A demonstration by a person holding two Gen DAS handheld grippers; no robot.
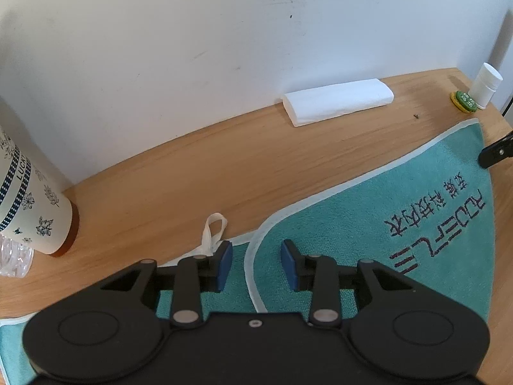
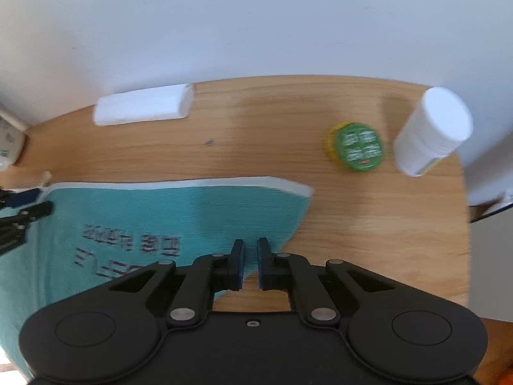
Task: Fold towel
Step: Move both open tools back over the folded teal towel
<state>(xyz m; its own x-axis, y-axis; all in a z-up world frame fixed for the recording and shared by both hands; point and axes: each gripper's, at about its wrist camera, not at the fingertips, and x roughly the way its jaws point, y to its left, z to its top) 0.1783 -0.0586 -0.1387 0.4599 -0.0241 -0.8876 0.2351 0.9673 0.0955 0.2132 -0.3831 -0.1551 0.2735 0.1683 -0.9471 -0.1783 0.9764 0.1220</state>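
A teal towel with a white border and dark lettering lies on the wooden table, one layer folded over another. My left gripper is open just above it, its blue pads either side of the upper layer's curved white edge. A white hanging loop sticks out beside the left pad. In the right wrist view the towel fills the lower left. My right gripper hovers over its right edge with only a narrow gap between the pads and nothing in them. The left gripper shows at that view's left edge.
A white tissue pack lies by the wall. A green round tin and a white bottle stand at the table's right end. A patterned paper cup and a clear plastic bottle stand at the left.
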